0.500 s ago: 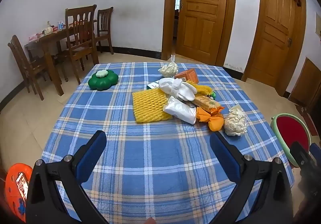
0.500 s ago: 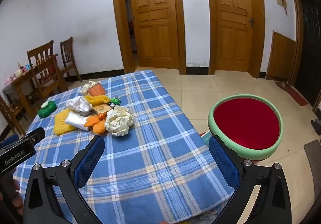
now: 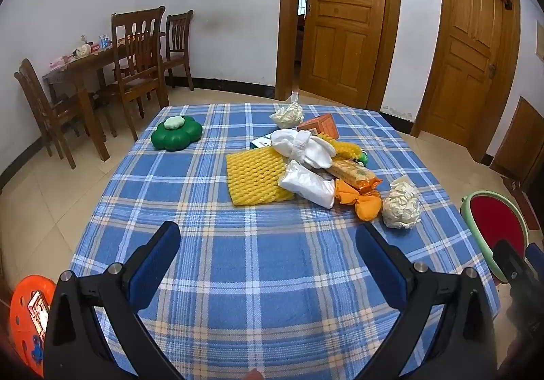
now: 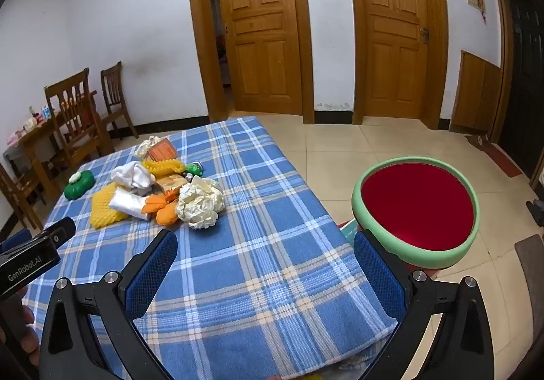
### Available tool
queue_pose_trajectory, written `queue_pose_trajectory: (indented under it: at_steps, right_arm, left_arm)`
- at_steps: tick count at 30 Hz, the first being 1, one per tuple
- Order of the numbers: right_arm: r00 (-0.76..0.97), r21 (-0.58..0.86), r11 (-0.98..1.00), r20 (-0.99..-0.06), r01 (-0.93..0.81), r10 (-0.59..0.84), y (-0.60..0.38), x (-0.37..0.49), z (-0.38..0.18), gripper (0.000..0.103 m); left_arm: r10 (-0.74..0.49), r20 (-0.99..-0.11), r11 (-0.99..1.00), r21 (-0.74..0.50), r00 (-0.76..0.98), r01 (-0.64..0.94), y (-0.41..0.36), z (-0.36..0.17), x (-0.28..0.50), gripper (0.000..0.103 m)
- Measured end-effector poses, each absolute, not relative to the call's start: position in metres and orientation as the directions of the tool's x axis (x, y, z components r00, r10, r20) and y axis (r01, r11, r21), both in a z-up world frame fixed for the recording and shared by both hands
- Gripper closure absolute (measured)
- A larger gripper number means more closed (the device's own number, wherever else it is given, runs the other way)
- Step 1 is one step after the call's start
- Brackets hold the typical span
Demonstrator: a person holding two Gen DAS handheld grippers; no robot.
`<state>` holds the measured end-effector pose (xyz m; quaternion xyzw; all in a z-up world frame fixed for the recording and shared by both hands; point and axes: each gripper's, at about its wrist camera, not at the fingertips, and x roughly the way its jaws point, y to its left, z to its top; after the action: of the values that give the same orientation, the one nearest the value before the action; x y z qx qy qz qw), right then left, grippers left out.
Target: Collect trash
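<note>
Both claws up and nothing in them! The left gripper (image 3: 268, 264) has its blue-padded jaws spread wide over bare blue plaid tablecloth (image 3: 210, 182) at the bottom of the left wrist view, and the right gripper (image 4: 265, 273) is just as wide apart, empty, low in its own frame.

The trash sits untouched in a heap at centre frame: a yellow foam fruit net (image 3: 255, 176), a white plastic pouch (image 3: 307, 184), a crumpled white paper ball (image 3: 401, 204), orange wrappers (image 3: 360, 199), a white cloth bundle (image 3: 302, 147) and a small orange carton (image 3: 321, 125).

At the right of the right wrist view stands the round red bin with a green rim (image 4: 416, 206), beside the table, and no trash shows in it. By my reading, collection hasn't begun; every piece is left to go.
</note>
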<state>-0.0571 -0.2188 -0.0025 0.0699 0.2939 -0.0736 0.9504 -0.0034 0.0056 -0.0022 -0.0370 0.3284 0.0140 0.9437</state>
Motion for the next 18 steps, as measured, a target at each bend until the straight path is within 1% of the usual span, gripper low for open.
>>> queue_pose_trajectory:
  at_steps: [18]
  right_arm:
    - [0.814, 0.090, 0.980, -0.572, 0.179, -0.096, -0.2183, -0.0573, -0.0035, 0.000]
  left_arm:
    - [0.010, -0.624, 0.997, -0.054, 0.781, -0.056, 0.0062, -0.0011, -0.0047, 0.002]
